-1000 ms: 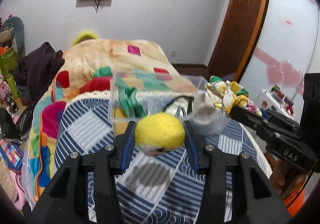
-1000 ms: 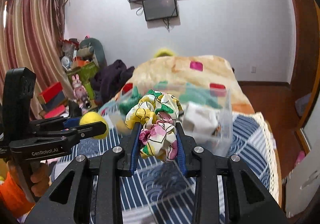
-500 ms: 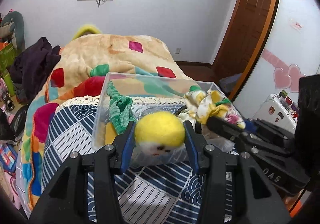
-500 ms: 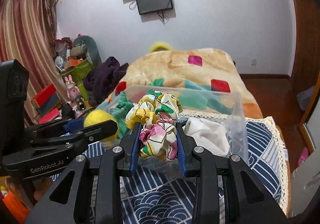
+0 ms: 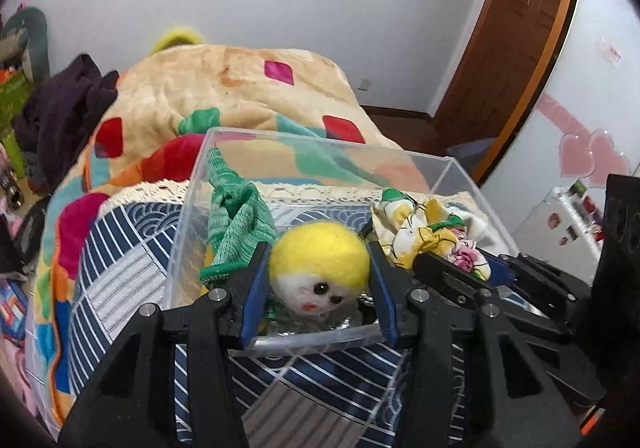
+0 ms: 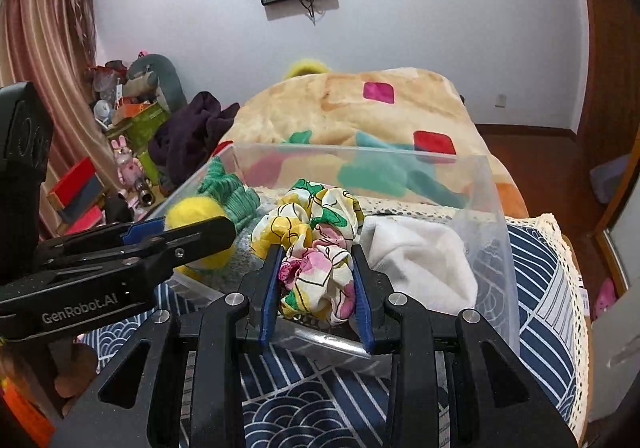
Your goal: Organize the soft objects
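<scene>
The left gripper (image 5: pixel 318 276) is clamping a yellow felt doll head (image 5: pixel 320 268) between its 2 fingers, over the clear plastic bin (image 5: pixel 460 171) on the bed. The right gripper (image 6: pixel 316 276) is pinching a floral scrunchie (image 6: pixel 312 232) above the same bin, beside a white cloth (image 6: pixel 420 260).

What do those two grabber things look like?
Both are black plastic with chunky angled arms, silver screws and blue strips lining the insides of the fingers. The left gripper has white lettering "GenRobot.AI" on its side, seen from the right wrist view. The right gripper looks the same. An orange sleeve peeks out below.
</scene>
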A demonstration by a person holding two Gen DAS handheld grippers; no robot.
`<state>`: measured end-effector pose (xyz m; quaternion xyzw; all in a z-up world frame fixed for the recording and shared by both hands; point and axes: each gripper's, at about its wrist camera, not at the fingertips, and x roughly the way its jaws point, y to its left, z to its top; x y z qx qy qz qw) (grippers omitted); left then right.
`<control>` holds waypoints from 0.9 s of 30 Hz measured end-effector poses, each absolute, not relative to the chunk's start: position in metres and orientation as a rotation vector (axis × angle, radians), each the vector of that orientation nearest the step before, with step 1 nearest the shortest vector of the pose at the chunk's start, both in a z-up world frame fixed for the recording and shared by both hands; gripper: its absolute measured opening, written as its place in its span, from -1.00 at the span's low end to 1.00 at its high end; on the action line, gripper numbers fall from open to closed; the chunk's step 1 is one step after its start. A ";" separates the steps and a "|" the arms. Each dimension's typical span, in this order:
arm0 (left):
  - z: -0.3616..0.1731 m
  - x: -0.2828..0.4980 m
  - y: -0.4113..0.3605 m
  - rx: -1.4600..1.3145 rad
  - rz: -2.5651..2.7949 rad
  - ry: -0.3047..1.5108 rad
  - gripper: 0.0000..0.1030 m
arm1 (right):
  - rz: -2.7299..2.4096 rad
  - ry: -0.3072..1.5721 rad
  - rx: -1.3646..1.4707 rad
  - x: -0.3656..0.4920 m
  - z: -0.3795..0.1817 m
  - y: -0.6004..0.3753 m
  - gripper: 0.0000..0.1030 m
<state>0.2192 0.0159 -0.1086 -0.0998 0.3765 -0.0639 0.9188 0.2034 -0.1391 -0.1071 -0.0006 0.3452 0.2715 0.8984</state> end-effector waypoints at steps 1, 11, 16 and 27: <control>-0.109 0.219 0.015 -0.200 -0.133 0.775 -0.10 | 0.561 0.720 -0.001 0.204 -0.109 -0.140 -0.43; -0.102 0.207 0.018 -0.212 -0.155 0.763 -0.03 | 0.572 0.743 0.018 0.203 -0.106 -0.147 -0.15; -0.087 0.190 0.020 -0.213 -0.162 0.714 -0.03 | 0.565 0.694 -0.007 0.188 -0.093 -0.148 -0.12; -0.024 0.134 0.018 -0.191 -0.185 0.520 -0.03 | 0.582 0.467 -0.059 0.139 -0.038 -0.155 0.10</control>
